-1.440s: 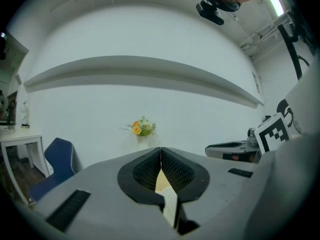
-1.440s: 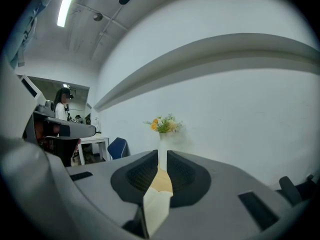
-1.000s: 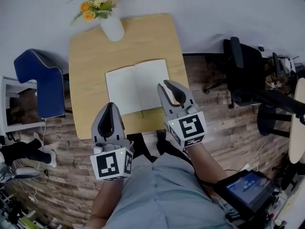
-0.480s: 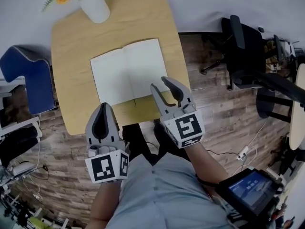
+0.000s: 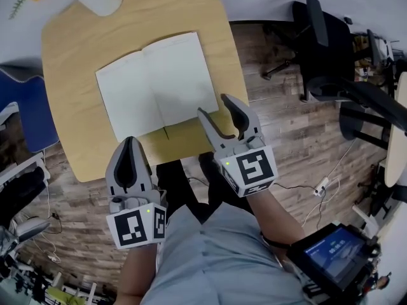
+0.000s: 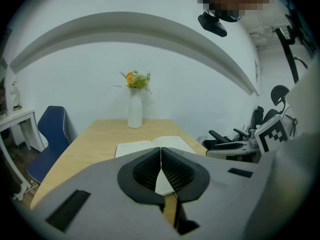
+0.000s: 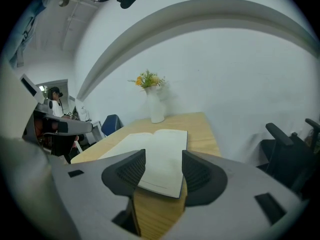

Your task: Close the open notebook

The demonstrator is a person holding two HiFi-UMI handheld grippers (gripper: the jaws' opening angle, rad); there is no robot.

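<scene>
Plainly, the right tongs (image 5: 212,105) stand wide apart, having just been opening, with nothing pinched; only the near corner of the notebook's right page shows through the gap. The left tongs (image 5: 130,142) are pressed together and empty, back by the tabletop's (image 5: 70,75) near edge. The notebook (image 5: 156,84) lies open and flat ahead of both, its spine running away from the person. The right tongs are nearer, so that page's outer edge looks like the one to lift over.
</scene>
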